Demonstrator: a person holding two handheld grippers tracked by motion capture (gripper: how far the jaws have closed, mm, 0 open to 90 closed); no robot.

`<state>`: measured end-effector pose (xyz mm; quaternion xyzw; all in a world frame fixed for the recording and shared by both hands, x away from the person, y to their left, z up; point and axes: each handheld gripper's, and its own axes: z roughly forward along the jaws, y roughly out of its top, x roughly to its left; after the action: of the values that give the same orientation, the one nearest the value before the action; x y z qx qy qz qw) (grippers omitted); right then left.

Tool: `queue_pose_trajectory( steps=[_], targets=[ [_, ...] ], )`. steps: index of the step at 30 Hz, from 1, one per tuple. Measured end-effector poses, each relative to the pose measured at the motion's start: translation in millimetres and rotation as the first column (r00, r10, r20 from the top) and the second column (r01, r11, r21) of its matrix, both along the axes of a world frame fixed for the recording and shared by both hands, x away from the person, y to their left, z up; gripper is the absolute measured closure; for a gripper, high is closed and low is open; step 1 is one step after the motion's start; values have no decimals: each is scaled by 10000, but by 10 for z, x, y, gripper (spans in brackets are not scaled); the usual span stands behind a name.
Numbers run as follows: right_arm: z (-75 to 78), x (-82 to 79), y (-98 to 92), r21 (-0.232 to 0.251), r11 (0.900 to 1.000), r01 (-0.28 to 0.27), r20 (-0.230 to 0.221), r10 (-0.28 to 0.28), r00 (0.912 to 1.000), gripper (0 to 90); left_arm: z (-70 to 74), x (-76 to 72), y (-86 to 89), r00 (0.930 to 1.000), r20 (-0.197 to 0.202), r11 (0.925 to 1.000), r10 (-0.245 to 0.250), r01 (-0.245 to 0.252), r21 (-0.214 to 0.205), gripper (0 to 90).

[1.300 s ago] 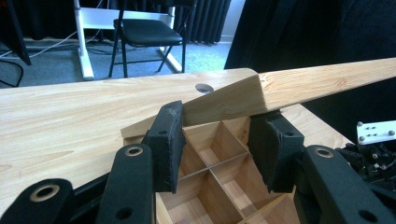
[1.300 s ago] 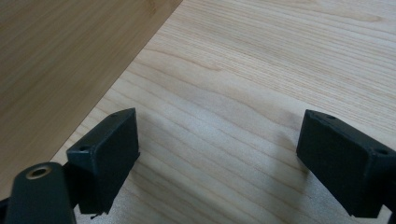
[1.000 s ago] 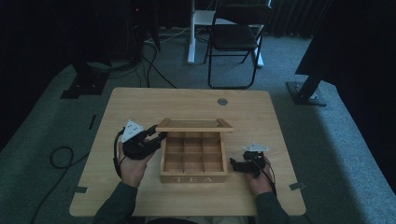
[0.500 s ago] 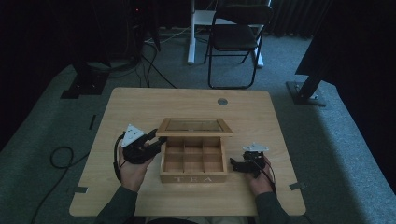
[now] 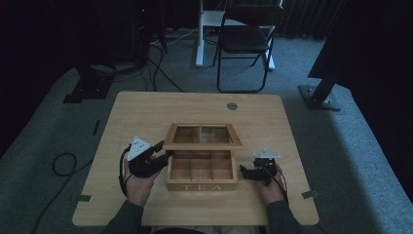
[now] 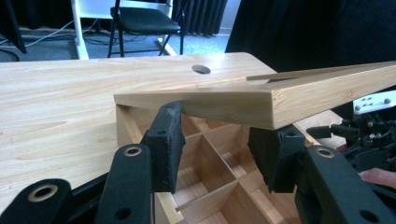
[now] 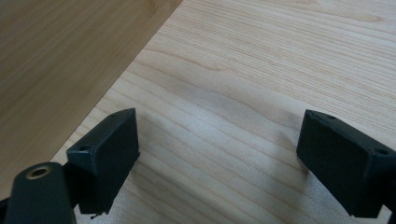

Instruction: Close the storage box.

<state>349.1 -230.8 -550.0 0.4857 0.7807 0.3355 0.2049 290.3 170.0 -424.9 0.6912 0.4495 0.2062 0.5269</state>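
Observation:
A wooden tea box with square compartments sits at the table's front middle. Its glass-paned lid is hinged at the back and hangs half raised over the rear compartments. My left gripper is at the box's left side, open. In the left gripper view its fingertips sit just under the lid's wooden edge, above the compartments. My right gripper rests open on the table by the box's right wall, with nothing but bare table between its jaws.
The light wooden table has a round cable hole at the back. A black chair and stand bases are on the carpet behind. The person's hands hold both grippers near the front edge.
The lid has swung forward and down, now covering the box's rear compartments. My left gripper has moved right, under the lid's edge. The right gripper has stayed put.

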Motion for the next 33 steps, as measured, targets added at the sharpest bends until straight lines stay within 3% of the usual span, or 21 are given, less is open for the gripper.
queue_pose_trajectory(
  steps=[12, 27, 33],
  targets=[
    [-1, -1, 2, 4, 10000, 16, 14, -16, 10000, 125, -138, -81, 11, 9995, -293, 9998, -83, 88, 163, 524],
    [-1, -2, 2, 6, 10000, 19, 1, -19, 10000, 125, -414, -188, 28, 9955, -917, 9992, -219, 248, 312, 477],
    [-1, -2, 1, -5, 10000, 8, 2, -8, 10000, 124, -521, -247, 19, 9936, -1074, 9976, -345, 407, 560, 475]
  ],
)
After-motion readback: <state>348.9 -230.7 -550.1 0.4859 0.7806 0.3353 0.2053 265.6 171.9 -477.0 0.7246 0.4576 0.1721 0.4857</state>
